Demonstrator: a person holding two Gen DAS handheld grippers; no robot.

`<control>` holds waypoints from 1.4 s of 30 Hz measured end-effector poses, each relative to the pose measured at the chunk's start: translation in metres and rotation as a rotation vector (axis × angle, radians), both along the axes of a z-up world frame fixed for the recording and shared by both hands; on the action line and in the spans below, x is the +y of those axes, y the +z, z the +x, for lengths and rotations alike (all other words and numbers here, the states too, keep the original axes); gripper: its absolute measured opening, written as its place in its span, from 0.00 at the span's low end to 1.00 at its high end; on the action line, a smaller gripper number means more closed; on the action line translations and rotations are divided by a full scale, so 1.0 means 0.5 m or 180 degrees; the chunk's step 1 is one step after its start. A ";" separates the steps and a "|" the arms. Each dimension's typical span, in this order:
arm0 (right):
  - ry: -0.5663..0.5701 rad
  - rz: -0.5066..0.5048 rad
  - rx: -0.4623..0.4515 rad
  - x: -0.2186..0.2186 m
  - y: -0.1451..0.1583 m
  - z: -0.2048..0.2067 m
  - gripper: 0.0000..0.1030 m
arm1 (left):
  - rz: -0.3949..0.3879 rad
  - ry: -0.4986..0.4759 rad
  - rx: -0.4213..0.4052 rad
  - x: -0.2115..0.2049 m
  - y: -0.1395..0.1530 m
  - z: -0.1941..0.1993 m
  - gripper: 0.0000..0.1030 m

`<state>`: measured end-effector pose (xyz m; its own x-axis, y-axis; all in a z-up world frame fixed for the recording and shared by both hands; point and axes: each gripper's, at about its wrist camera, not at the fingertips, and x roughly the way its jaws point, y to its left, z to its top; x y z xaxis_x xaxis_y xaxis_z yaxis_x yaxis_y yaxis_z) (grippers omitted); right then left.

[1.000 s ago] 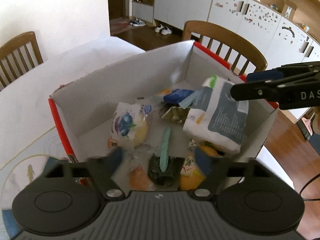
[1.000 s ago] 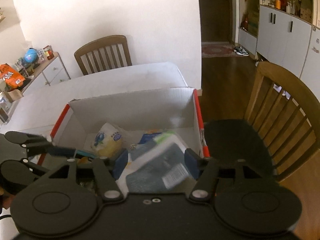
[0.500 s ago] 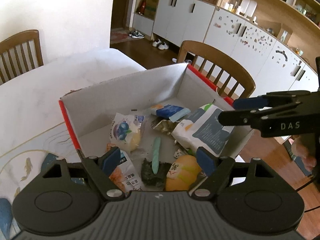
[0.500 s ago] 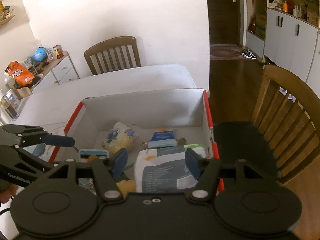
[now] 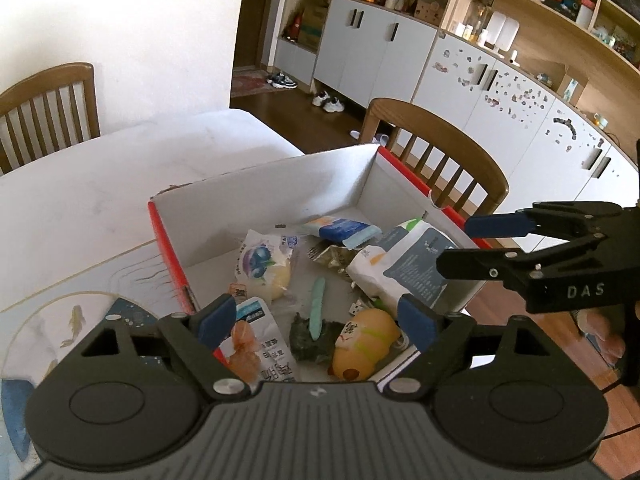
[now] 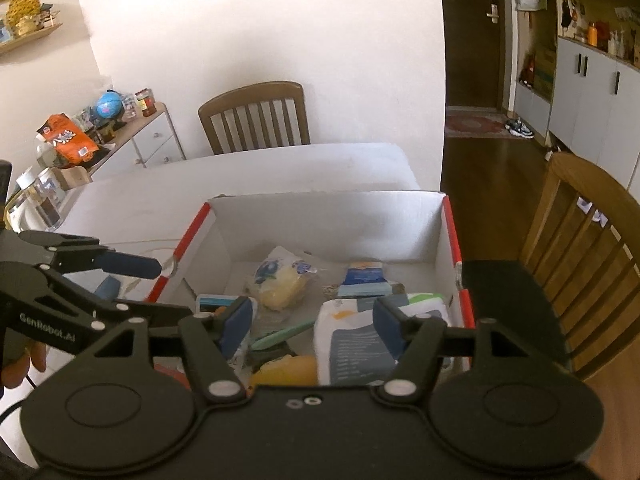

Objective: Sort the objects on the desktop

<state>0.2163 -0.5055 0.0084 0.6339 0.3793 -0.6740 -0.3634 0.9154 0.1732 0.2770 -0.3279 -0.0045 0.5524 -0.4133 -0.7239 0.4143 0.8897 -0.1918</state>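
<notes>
A white cardboard box with red edges stands on the white table. Inside lie a white and grey pack, a blue packet, a blueberry-print bread bag, a yellow toy, a green stick and a snack packet. My left gripper hovers over the box's near edge, its jaws opening with nothing between them. My right gripper hangs above the pack at the box's right side, jaws widening slightly, pads clear of it.
Wooden chairs stand at the table's far side and right beside the box. A patterned mat lies left of the box. A sideboard with bags and jars is at the far left. Cabinets line the right wall.
The white and grey pack, a second ago between my right fingers, now lies in the box. Both grippers have drawn back and risen from the box.
</notes>
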 end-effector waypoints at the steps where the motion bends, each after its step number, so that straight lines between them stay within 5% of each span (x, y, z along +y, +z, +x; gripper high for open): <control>1: -0.0002 -0.0017 -0.0020 0.004 0.001 -0.004 0.66 | 0.0001 0.0007 -0.0004 0.002 0.000 -0.001 0.86; 5: 0.0005 -0.0084 -0.0092 0.020 0.004 -0.023 0.71 | -0.0008 -0.0009 -0.0049 0.014 0.000 -0.009 1.00; 20: -0.0152 -0.0125 -0.0267 0.055 0.010 -0.086 0.78 | 0.0063 -0.0091 -0.0313 0.041 0.020 -0.058 1.00; 42: -0.0284 -0.0146 -0.0313 0.102 0.024 -0.148 0.81 | 0.0031 0.0031 -0.0332 0.089 0.037 -0.109 1.00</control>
<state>0.1425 -0.4545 0.0204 0.7276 0.2888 -0.6222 -0.2936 0.9509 0.0980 0.2223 -0.2834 0.0139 0.6290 -0.4008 -0.6661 0.4228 0.8954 -0.1395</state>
